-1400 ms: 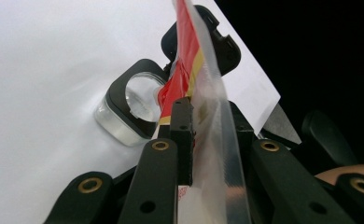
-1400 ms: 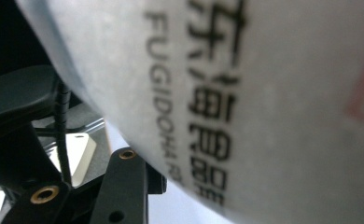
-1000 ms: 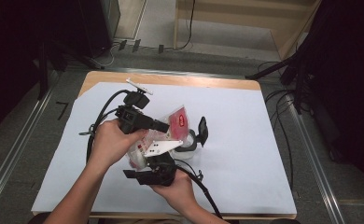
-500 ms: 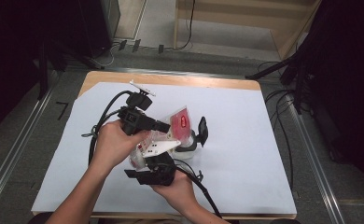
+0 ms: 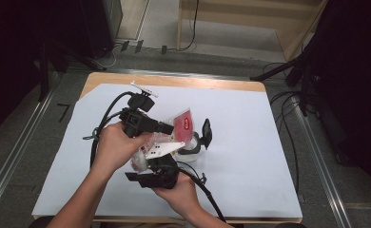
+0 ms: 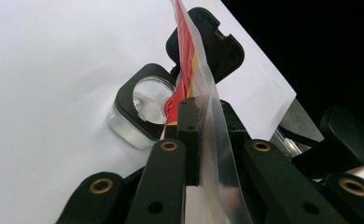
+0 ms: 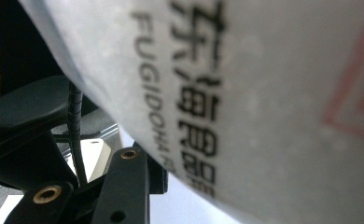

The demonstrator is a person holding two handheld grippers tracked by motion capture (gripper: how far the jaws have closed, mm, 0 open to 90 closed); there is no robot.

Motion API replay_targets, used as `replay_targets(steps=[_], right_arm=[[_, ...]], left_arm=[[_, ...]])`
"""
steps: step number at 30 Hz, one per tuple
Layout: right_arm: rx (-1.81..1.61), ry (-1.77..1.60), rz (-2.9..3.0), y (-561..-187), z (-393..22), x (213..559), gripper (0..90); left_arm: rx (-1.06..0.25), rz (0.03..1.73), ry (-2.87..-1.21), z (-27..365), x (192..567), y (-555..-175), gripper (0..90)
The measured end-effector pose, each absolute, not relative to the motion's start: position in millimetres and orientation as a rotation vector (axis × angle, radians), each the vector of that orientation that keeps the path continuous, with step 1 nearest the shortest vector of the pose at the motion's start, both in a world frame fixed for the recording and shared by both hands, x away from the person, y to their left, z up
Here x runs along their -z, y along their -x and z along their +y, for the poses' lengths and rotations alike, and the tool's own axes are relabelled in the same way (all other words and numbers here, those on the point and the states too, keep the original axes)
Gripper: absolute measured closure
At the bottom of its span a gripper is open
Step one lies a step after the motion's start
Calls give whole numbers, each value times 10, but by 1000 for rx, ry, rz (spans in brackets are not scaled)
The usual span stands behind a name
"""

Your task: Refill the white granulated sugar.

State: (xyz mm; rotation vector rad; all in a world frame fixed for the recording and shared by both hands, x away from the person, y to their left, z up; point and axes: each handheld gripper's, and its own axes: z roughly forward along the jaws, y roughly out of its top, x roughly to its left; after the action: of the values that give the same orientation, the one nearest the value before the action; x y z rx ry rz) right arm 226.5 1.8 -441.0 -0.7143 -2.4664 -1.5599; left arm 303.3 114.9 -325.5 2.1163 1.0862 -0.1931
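One clear plastic bag [image 5: 180, 124] with a red printed patch is held up over the middle of the white sheet [image 5: 250, 142], and everything else sits around it. The bag is thin and glossy film, creased where it is gripped; in the left gripper view its edge stands up like a blade, red and yellow print on one face and see-through film on the other. In the right gripper view the film is milky white with black printed characters and a thin red outline.

To the left of the bag, the left gripper [image 5: 167, 127] is a black, blocky tool with a thick black cable looping away behind it. Its two jaws are pressed together on the bag's edge, the film pinched between the black pads [image 6: 189, 135]; they eased apart a touch just now but the film is clamped all the same. One hand [image 5: 117, 147] wraps round its body.

Just below the bag, the right gripper [image 5: 161, 153] carries a white three-cornered plate on top. One of its black jaws rises beside the lower part of the bag; whether its pads press the film I cannot tell. A second hand [image 5: 181, 192] holds it from beneath.

Just right of the bag stands one small clear container [image 5: 193, 148], squarish with rounded corners, with a black rim and a round opening. Its black hinged lid [image 5: 206, 133] is flipped up.

The sheet is smooth and matte, laid over one wooden table [image 5: 174, 80] whose pale edge shows beyond it.
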Motion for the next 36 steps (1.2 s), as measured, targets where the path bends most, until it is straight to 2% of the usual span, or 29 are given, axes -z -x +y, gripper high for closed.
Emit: replay_targets(steps=[7, 11, 13, 36], right_arm=[[1552, 702, -2492, -2260, 25, 4415, 625], [1557, 694, -2515, -2252, 32, 4415, 591], [1553, 696, -2520, -2249, 34, 4415, 627], [1548, 706, -2517, -2246, 27, 4402, 632]], left_arm=[[192, 1089, -2124, 1154, 3261, -3040, 846], [188, 1091, -2123, 1156, 3263, -3043, 847], [192, 1093, -2122, 1154, 3264, -3041, 846], [191, 1083, -2127, 1151, 3263, -3039, 839]])
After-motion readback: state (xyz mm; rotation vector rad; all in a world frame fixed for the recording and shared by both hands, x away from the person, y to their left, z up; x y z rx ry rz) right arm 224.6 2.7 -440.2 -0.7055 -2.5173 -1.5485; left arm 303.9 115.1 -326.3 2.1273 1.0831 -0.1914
